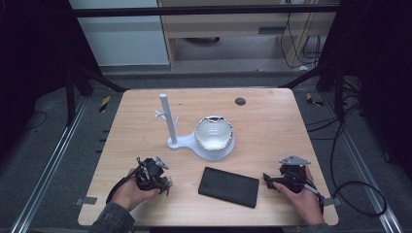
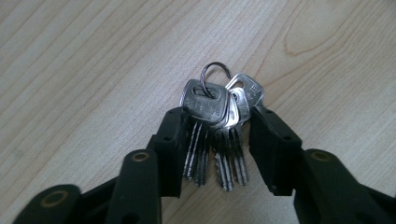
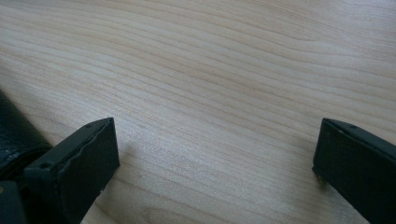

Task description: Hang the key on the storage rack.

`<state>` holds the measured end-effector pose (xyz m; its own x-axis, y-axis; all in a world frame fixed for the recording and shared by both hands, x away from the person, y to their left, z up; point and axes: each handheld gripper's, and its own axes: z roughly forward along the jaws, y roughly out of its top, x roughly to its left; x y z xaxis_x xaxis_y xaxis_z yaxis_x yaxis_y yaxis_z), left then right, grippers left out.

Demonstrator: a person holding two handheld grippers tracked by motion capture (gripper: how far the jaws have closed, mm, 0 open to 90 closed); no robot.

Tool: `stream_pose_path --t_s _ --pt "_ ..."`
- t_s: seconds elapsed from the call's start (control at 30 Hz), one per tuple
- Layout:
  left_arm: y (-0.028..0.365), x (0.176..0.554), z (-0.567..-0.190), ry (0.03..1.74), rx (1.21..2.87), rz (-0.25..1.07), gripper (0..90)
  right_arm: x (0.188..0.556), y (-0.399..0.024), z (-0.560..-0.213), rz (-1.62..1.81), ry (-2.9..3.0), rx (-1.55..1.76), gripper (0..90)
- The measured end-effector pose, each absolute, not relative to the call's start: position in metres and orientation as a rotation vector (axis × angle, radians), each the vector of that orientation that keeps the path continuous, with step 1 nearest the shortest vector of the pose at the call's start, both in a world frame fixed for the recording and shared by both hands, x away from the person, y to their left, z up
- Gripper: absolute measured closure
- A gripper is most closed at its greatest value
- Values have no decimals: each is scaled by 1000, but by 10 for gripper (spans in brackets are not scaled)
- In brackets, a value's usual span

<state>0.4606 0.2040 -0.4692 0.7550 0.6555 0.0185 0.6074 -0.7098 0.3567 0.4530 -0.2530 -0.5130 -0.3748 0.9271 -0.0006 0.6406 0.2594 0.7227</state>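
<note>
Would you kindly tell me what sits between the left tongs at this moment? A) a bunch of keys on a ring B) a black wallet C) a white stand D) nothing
A: in the left gripper view the left tongs close around a bunch of keys on a ring, above the wooden table.

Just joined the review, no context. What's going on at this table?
A person holds a hand-held gripper in each hand. The left hand-held gripper has its jaws around a bunch of keys on the wooden table. The right hand-held gripper is open over bare wood beside a black wallet. A white stand is behind.
</note>
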Motion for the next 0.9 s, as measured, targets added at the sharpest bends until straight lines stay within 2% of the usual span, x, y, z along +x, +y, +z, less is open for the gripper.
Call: stream_pose_path --t_s 0.13,0.17,0.2,0.5,0.9 --pt "203 459 -468 971 2632 216 717 453 -253 -513 901 2109 1421 4" --pt "202 459 -468 972 2637 225 717 453 -253 -513 901 2109 1421 4" --pt "202 458 -468 968 2651 233 807 453 -253 -513 901 2109 1421 4" --pt "197 457 -461 952 2658 245 850 453 -253 -513 904 2109 1425 4" --pt "209 460 -454 972 2630 217 855 453 -253 -513 902 2112 1420 4"
